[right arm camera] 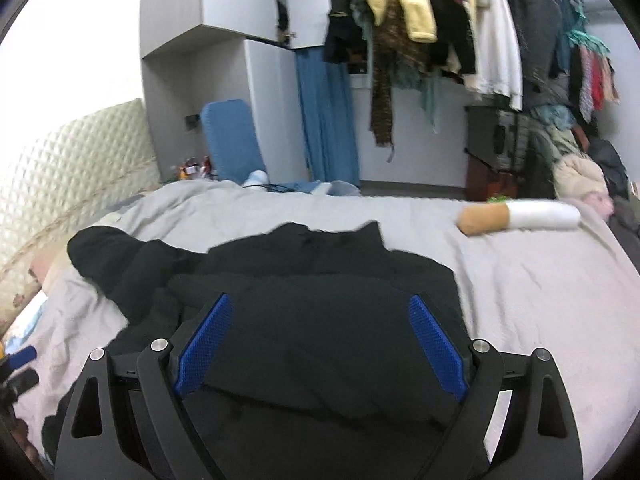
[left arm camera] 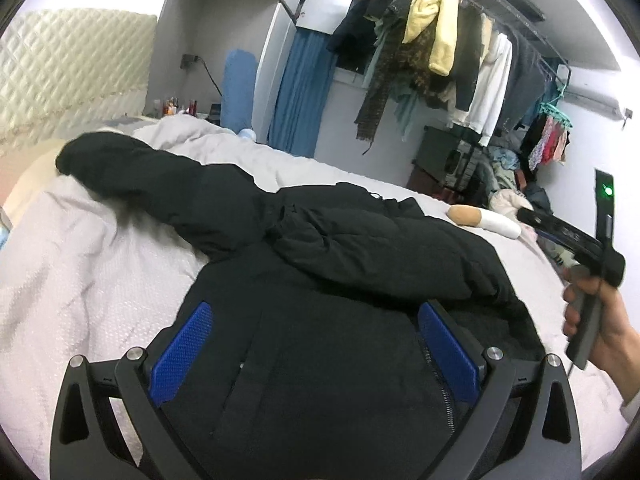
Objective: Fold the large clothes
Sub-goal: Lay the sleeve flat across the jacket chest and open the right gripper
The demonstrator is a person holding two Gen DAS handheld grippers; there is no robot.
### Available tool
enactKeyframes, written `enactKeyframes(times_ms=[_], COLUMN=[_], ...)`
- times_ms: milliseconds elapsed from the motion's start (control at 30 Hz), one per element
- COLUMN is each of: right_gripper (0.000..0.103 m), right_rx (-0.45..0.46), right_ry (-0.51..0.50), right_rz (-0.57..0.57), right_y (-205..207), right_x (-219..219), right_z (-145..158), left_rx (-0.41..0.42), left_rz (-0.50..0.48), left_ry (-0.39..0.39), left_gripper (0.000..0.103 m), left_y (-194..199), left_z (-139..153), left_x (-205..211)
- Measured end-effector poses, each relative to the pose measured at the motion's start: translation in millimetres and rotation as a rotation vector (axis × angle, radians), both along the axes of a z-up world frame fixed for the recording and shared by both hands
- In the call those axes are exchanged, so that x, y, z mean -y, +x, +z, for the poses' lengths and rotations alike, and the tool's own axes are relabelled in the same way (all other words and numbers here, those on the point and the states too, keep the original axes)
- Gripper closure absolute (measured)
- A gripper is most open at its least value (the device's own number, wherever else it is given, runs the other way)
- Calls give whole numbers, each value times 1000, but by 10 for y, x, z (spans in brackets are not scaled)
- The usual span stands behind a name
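Note:
A large black padded jacket lies spread on the grey bed sheet. One sleeve stretches to the far left. The other sleeve is folded across the body. My left gripper is open and hovers over the jacket's front, near its zipper. My right gripper is open above the jacket in the right wrist view. The right gripper's body and the hand holding it show at the right edge of the left wrist view. Neither gripper holds cloth.
A cigarette-shaped pillow lies on the bed at the far right. A padded headboard is at the left. A rail of hanging clothes and a pile of laundry stand beyond the bed. A blue curtain hangs behind.

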State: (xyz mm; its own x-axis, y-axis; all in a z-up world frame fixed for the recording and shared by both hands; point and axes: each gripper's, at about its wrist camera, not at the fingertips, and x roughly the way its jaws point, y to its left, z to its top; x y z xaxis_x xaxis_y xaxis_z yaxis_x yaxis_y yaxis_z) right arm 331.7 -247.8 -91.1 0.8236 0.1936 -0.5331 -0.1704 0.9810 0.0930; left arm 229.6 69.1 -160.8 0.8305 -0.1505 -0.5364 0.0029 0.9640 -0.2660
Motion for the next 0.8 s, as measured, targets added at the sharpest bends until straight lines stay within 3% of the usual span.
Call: enactKeyframes(times_ms=[200,333,600,800], right_gripper=[19,42,44,60], right_rx=[-51,-138,-262,-290], right_ry=[22,7,-20,-72], right_rz=[-76,-115,-136,-140], right_y=[-51,-7,106,174], right_x=[407,621,837,755], right_z=[-321,-645,-1083,-1267], left_rx=[7,-4,13,-4], left_rz=[-17,-35,-49,-52], left_ry=[79,108,160,143], left_gripper=[0,0,0,0], left_y=[-25,-16,-78,-44], left_z=[-25,-78,-104,-148], left_x=[186,306,510,508])
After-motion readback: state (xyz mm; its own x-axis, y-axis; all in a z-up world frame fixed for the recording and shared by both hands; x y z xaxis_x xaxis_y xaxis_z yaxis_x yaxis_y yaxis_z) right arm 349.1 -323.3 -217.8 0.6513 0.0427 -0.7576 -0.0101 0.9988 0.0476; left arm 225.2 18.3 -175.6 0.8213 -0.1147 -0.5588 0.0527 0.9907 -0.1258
